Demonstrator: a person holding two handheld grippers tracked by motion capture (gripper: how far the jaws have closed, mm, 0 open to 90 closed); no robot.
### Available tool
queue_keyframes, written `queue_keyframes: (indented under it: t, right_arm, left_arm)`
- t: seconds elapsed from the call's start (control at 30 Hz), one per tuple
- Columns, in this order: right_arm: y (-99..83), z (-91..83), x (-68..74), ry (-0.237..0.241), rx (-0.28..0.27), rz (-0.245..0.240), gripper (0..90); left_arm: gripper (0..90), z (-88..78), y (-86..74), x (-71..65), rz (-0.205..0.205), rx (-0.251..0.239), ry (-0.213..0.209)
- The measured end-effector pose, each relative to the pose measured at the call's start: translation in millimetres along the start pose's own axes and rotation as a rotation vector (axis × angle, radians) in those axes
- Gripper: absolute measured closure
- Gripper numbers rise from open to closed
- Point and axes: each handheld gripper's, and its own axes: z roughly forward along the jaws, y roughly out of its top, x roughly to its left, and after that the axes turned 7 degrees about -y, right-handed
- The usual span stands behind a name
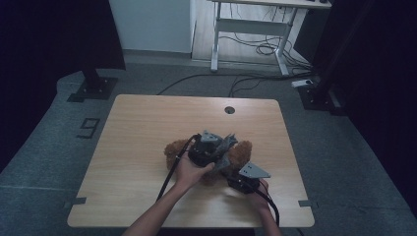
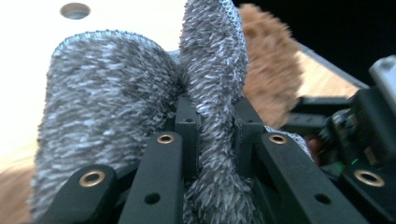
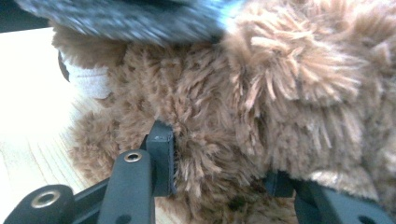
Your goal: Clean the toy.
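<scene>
from the high view, we see a brown plush bear (image 1: 243,151) lying near the middle of a wooden table (image 1: 137,128), with the left gripper (image 1: 216,147) and right gripper (image 1: 236,178) on it. in the left gripper view, our jaws pinch a fold of grey fuzzy cloth (image 2: 212,93). in the right gripper view, our jaws clamp the bear's brown fur (image 3: 219,154).

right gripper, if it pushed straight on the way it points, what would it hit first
The right gripper is already shut on the brown plush toy, so going on would only press deeper into its fur; the grey knitted cloth lies above that line.
</scene>
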Motion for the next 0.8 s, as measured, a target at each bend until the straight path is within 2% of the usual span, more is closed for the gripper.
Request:
queue_keyframes:
  t: [0.03,0.07,0.1,0.13,0.2,0.27,0.37,0.43,0.5,0.53,0.63,0.8]
  right_arm:
    - [0.0,0.0,0.0,0.0,0.0,0.0,54.7]
    - [-0.1,0.0,-0.4,-0.001,0.0,0.003,54.6]
    - [-0.2,0.0,-0.8,-0.002,0.001,0.007,54.6]
    - [-0.3,0.2,-1.2,-0.002,-0.002,0.006,54.7]
    - [-0.2,0.3,-0.4,0.001,-0.003,0.0,54.6]
    - [0.2,0.5,0.4,0.001,-0.005,-0.005,54.7]
    - [0.1,0.2,0.2,0.003,-0.005,-0.005,54.6]
    - [-0.2,-0.1,-0.2,0.003,-0.004,-0.001,54.6]
    - [-0.4,0.0,-0.5,0.003,-0.003,0.003,54.6]
    - [-0.5,0.4,-0.8,0.003,-0.005,0.004,54.7]
    - [-0.5,0.2,-1.6,0.004,-0.002,0.006,54.6]
    - [-1.0,0.5,-1.7,0.002,-0.007,0.011,54.7]
  left_arm:
    - [76.3,0.0,0.0,0.0,0.0,0.0,0.0]
    - [76.3,-4.6,-2.8,4.8,0.001,0.002,0.026]
    - [76.2,-9.1,-6.1,11.4,-0.008,0.006,0.046]
    - [76.3,-15.8,-12.0,22.9,-0.036,0.007,0.052]
    - [76.4,-24.2,-18.1,34.1,-0.082,-0.012,0.025]
    - [76.3,-32.6,-21.0,39.2,-0.088,-0.025,0.032]
    - [76.0,-46.6,-21.7,44.9,-0.074,-0.035,0.088]
    - [76.0,-54.4,-23.9,52.2,-0.084,-0.034,0.119]
    - [76.0,-60.3,-27.6,59.7,-0.106,-0.038,0.114]
    - [75.9,-61.7,-27.9,60.0,-0.11,-0.045,0.111]
    - [75.9,-64.4,-22.5,51.4,-0.084,-0.061,0.11]
    - [75.7,-58.1,6.3,18.0,-0.003,-0.106,0.067]
